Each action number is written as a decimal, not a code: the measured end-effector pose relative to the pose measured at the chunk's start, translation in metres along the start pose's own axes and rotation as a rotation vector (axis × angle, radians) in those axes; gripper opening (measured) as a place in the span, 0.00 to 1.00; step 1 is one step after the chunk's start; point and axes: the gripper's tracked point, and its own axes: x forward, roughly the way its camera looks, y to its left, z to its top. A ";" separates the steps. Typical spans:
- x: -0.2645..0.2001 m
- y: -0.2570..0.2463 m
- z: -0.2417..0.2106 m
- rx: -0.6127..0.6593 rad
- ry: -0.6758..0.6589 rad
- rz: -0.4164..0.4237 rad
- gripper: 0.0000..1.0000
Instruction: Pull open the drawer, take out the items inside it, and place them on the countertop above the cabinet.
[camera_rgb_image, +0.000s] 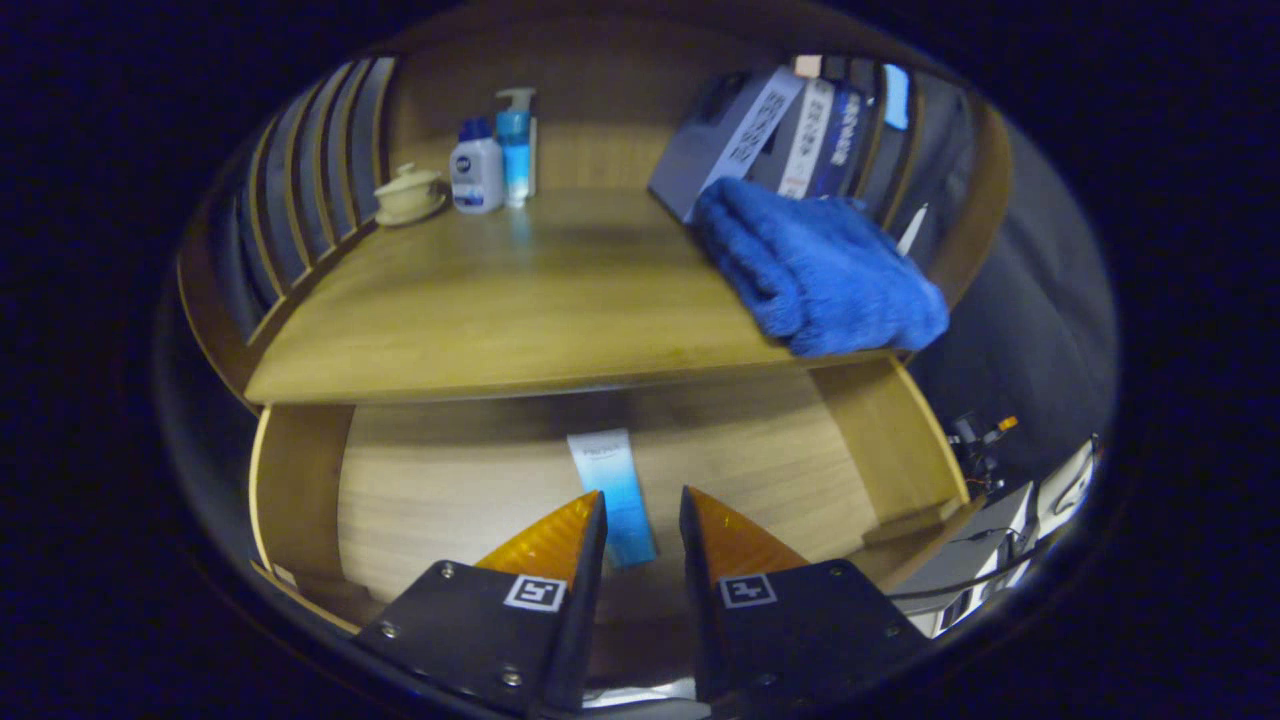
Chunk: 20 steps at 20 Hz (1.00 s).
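The hand-held gripper (643, 520) hovers over the open drawer (440, 480), fingers apart and empty, a blue-and-white tube (612, 490) lying just ahead between them. On the counter (500, 310) above rests what appears a blue towel (820, 270).

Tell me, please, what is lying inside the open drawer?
One blue-and-white tube lies flat on the drawer floor, its near end between the open gripper's fingertips, untouched. The countertop covers the drawer's back; the fingers hide its front.
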 end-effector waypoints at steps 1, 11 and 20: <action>0.006 0.001 -0.004 0.002 0.032 0.005 0.41; 0.044 0.004 -0.036 0.041 0.177 0.049 0.42; 0.039 0.009 -0.052 0.039 0.280 0.069 0.44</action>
